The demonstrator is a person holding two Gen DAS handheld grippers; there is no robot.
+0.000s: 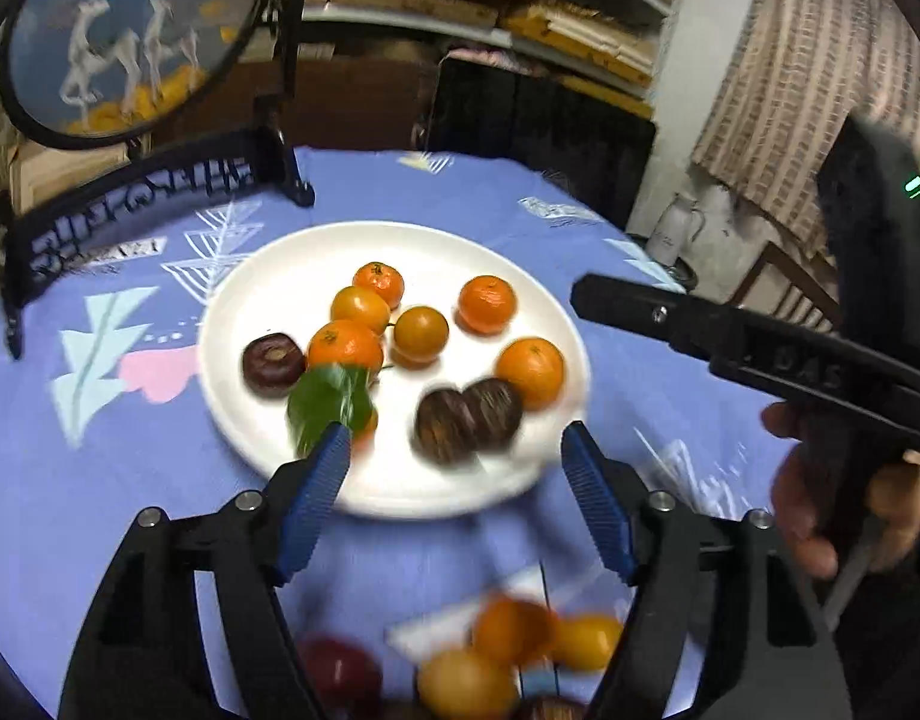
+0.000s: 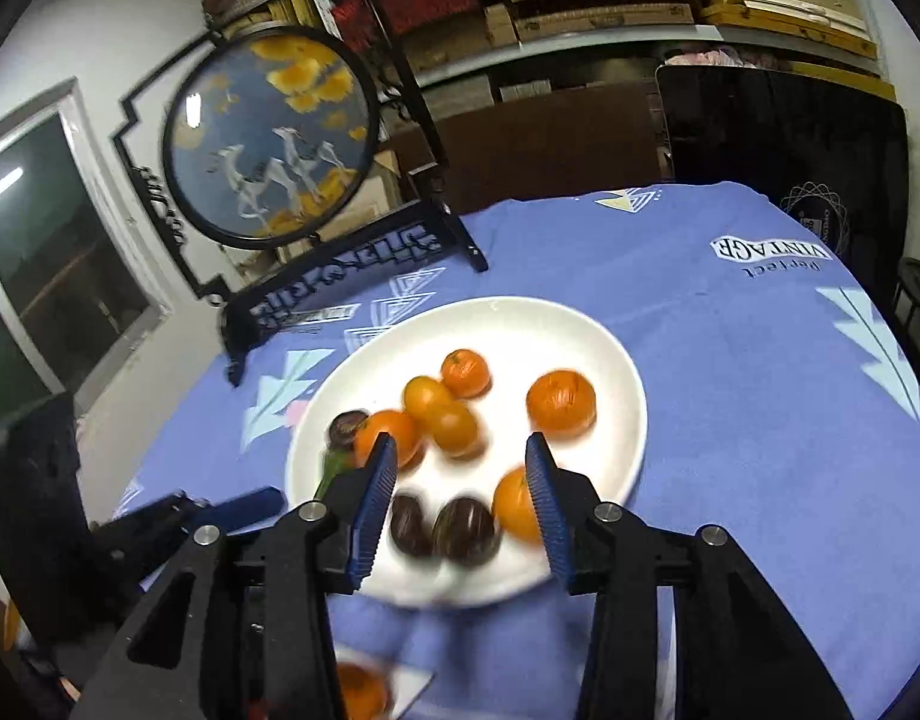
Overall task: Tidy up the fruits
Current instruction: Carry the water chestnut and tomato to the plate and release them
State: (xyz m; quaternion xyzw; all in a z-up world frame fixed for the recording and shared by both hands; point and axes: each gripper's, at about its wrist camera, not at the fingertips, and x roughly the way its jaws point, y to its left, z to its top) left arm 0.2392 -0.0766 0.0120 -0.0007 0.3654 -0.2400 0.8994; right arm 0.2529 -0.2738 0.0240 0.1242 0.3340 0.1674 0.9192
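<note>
A white plate (image 1: 292, 258) on the blue tablecloth holds several orange tangerines (image 1: 487, 304), three dark brown fruits (image 1: 467, 418) and a green leaf (image 1: 328, 405). My left gripper (image 1: 457, 474) is open and empty, just above the plate's near rim. Loose fruits (image 1: 511, 630) lie on the cloth under it, blurred. My right gripper (image 2: 460, 498) is open and empty over the near part of the plate (image 2: 580, 330), with two dark fruits (image 2: 442, 525) between its fingers. The right gripper also shows in the left wrist view (image 1: 700, 324) at the right.
A round framed picture on a black stand (image 2: 274, 132) stands at the table's back left, close to the plate. Shelves with boxes (image 2: 580, 6) and a dark panel (image 2: 778, 126) lie behind the table. A tangerine (image 2: 361, 690) lies on the cloth near the front edge.
</note>
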